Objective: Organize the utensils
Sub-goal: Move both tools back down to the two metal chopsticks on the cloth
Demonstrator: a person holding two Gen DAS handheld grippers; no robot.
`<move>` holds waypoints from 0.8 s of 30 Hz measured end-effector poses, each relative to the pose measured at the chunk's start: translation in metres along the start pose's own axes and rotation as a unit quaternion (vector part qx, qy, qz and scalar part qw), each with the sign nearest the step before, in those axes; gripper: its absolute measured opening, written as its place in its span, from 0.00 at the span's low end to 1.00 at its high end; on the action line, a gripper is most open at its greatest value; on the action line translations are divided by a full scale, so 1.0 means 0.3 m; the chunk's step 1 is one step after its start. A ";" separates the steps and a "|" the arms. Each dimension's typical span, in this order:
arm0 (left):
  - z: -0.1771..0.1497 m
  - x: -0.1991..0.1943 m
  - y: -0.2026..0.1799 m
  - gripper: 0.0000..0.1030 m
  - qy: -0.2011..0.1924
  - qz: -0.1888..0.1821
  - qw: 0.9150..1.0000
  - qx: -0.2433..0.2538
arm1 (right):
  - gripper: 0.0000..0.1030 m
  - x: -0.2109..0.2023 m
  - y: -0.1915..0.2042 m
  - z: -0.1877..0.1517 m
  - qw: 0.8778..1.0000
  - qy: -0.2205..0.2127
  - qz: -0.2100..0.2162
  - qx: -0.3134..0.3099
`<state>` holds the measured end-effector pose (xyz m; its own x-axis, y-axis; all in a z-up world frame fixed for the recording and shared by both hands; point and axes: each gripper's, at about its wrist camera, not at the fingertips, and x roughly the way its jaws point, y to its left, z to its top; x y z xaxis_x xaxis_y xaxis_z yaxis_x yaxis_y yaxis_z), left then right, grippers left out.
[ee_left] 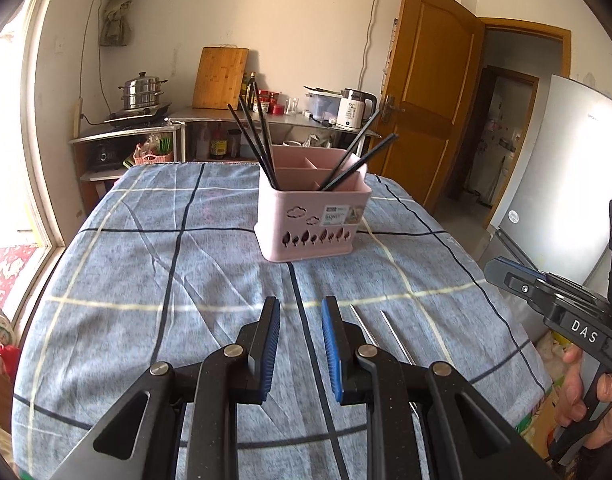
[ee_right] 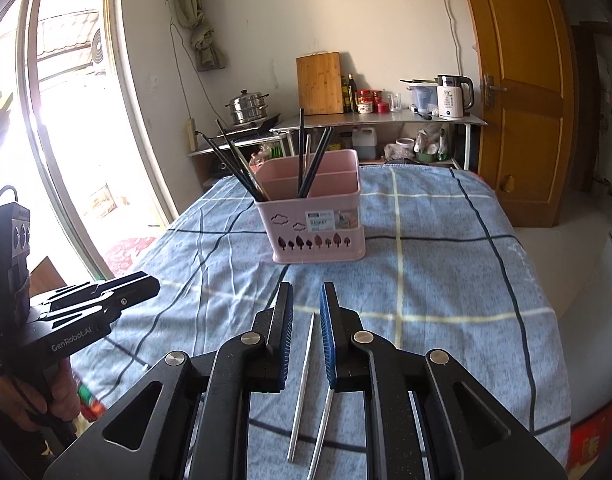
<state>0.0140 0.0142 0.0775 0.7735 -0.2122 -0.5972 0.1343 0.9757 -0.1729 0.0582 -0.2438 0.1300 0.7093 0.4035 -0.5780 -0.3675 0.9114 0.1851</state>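
Observation:
A pink utensil basket point(ee_left: 312, 216) point(ee_right: 312, 220) with divided compartments stands mid-table and holds several black chopsticks point(ee_left: 253, 140) point(ee_right: 233, 160) leaning left and right. Two metal chopsticks point(ee_right: 303, 384) point(ee_left: 394, 334) lie on the blue checked tablecloth near the front. My right gripper point(ee_right: 306, 312) is open and empty, hovering over them; one chopstick shows between its fingers. My left gripper point(ee_left: 299, 320) is open and empty, just left of the metal chopsticks. Each gripper shows at the edge of the other's view, the right one point(ee_left: 546, 292) and the left one point(ee_right: 105, 296).
The tablecloth point(ee_left: 145, 264) covers the whole table. Behind it stands a steel counter point(ee_right: 386, 122) with a kettle point(ee_right: 454, 96), jars, a cutting board point(ee_right: 320, 82) and a steamer pot point(ee_right: 247, 110). A wooden door point(ee_right: 518, 92) is at right, a window at left.

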 end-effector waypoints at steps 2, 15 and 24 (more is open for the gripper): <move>-0.018 0.000 -0.009 0.20 0.004 -0.004 1.000 -0.001 | 0.14 -0.005 -0.003 -0.015 1.000 0.001 -0.003 -0.001; -0.066 0.030 -0.021 0.20 0.023 -0.020 1.000 -0.003 | 0.18 0.004 -0.031 -0.082 1.000 0.022 -0.019 0.002; -0.078 0.092 -0.007 0.20 0.047 -0.025 0.999 -0.010 | 0.18 0.080 -0.034 -0.113 0.998 0.056 -0.019 -0.003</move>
<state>0.0204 0.0050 0.0430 0.7040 -0.2649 -0.6590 0.1579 0.9630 -0.2184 0.0586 -0.2462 0.0872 0.6516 0.3569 -0.6693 -0.3454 0.9252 0.1572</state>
